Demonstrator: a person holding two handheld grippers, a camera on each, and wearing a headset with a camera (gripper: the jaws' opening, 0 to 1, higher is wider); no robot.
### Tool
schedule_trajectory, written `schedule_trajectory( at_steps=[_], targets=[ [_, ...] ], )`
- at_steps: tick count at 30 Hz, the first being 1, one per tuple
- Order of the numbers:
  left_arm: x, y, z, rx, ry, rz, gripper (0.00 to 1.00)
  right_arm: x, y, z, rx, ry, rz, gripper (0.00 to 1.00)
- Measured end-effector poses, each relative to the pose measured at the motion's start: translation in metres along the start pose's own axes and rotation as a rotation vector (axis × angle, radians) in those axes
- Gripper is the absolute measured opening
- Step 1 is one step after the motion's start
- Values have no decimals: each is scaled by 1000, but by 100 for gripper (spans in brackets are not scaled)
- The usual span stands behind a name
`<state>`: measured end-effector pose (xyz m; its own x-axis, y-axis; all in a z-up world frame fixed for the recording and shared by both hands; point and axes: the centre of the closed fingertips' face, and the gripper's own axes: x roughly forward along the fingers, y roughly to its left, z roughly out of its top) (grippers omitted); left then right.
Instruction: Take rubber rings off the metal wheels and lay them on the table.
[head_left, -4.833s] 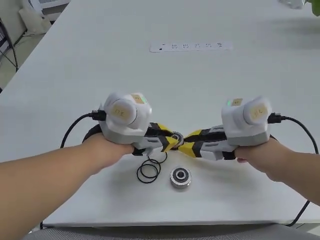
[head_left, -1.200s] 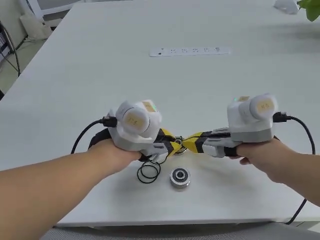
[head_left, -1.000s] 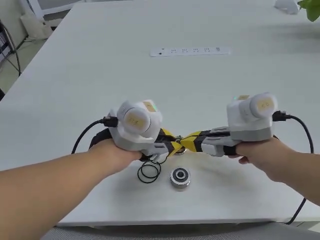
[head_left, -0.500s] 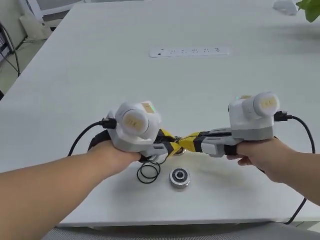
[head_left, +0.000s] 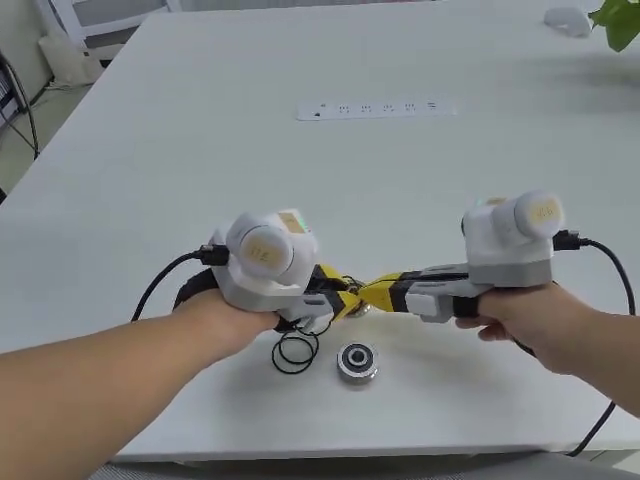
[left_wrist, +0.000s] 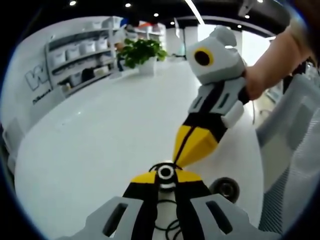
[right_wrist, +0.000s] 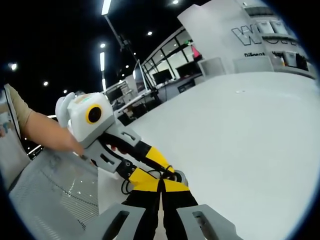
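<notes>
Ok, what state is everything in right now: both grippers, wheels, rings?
Left gripper: shut on the held wheel.
Right gripper: fingers closed, tips at the held wheel.
Second wheel: lying flat on the table.
Rubber rings: off, lying overlapped on the table.

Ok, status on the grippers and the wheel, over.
Left gripper shut on a metal wheel. Right gripper shut at its rim, ring hold unclear. Rubber rings and a second wheel lie on the table, nothing blocking.
</notes>
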<state>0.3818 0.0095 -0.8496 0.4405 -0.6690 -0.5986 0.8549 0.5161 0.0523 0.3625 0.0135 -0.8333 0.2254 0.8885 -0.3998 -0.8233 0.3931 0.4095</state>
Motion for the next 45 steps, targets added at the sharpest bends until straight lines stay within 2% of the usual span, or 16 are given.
schedule_trajectory(
  at_steps=[6, 9, 17, 28, 36, 45],
  targets=[
    [0, 0, 0, -9, 0, 0, 12, 2, -8, -2, 1, 1, -27, 0],
    [0, -1, 1, -17, -3, -18, 13, 3, -9, -2, 0, 2, -31, 0],
    [-3, -3, 1, 10, 5, -38, 17, 2, -10, 2, 11, -14, -37, 0],
    [-17, -2, 11, -19, -43, -53, 23, 0, -9, 5, 26, -36, -39, 0],
    [-32, -7, 20, -33, -83, -60, 29, -2, -7, 9, 31, -50, -36, 0],
    [-45, -3, 19, -55, -103, -58, 35, -5, -3, 13, 23, -59, -26, 0]
  ],
)
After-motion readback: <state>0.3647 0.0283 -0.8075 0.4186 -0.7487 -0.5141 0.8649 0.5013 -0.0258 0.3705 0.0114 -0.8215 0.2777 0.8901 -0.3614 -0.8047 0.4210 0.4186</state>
